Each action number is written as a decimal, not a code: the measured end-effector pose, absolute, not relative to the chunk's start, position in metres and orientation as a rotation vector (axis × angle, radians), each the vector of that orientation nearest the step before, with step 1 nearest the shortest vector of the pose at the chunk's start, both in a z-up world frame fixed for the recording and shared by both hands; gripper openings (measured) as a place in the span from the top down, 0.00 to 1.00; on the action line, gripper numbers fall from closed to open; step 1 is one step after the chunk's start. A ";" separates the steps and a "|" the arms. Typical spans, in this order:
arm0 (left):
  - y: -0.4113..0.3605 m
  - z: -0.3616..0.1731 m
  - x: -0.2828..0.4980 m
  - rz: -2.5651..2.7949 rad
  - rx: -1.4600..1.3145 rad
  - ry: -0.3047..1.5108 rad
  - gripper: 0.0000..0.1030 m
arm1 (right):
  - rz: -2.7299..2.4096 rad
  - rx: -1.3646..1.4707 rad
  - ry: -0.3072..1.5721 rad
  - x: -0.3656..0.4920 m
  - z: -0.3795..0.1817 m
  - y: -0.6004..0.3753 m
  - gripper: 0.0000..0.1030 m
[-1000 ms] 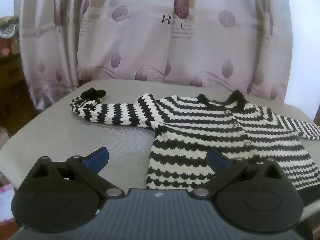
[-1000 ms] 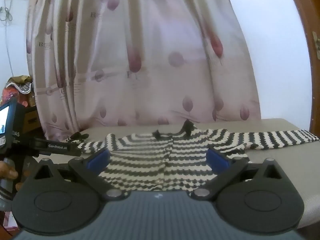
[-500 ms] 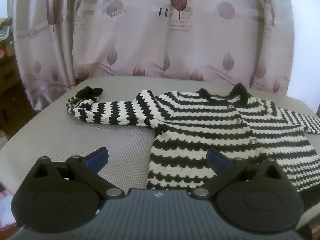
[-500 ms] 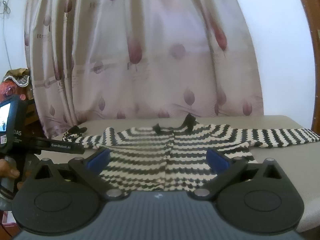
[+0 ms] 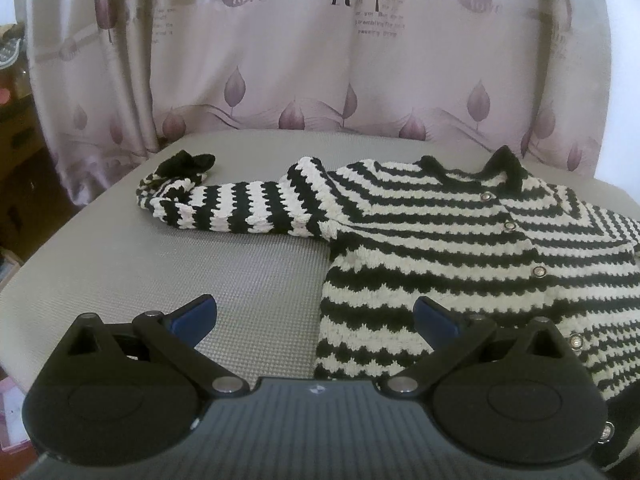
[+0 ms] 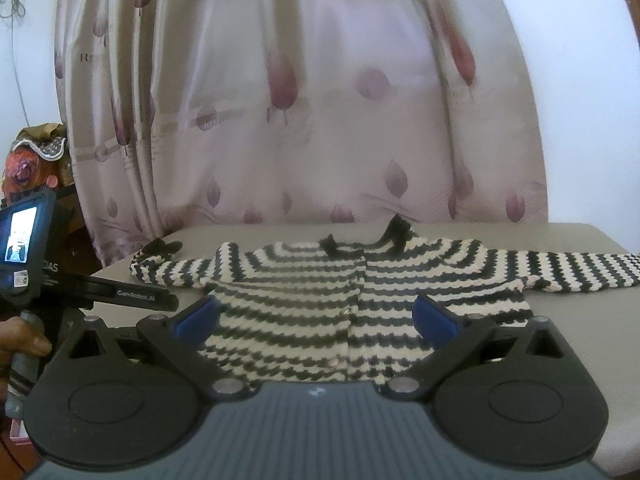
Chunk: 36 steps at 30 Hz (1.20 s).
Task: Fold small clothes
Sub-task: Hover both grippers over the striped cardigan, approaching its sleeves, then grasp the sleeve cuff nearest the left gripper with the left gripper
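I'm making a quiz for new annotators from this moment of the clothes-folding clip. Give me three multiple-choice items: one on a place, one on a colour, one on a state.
1. Where does the cardigan lie?
A. spread on the grey table
B. hung on the curtain
C. on the floor

2. What colours are its stripes?
A. red and blue
B. black and white
C. green and yellow

3. How do the left gripper and right gripper stand?
A. both shut on the cardigan
B. one open, one shut
C. both open, holding nothing

Answers:
1 A: the body and both sleeves rest flat on the tabletop in front of the curtain.
2 B: black and white rows alternate across the body and sleeves.
3 C: in each wrist view the blue fingertips are wide apart with nothing between them.
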<state>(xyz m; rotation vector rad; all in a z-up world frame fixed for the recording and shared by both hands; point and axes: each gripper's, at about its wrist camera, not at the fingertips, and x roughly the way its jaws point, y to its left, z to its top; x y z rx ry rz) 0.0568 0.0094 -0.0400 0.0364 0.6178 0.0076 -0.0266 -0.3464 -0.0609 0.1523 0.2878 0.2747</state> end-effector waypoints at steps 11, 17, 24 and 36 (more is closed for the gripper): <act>0.012 -0.050 0.075 0.017 0.043 0.646 0.00 | 0.283 0.151 0.338 -0.008 -0.068 -0.342 0.00; 0.023 -0.054 0.088 0.026 0.040 0.651 0.00 | 0.288 0.146 0.368 0.002 -0.074 -0.336 0.00; 0.069 -0.047 0.122 0.089 0.068 0.602 0.02 | 0.294 0.147 0.404 0.012 -0.082 -0.333 0.00; 0.177 -0.038 0.245 0.011 0.349 0.458 0.05 | 0.283 0.154 0.481 0.031 -0.100 -0.333 0.00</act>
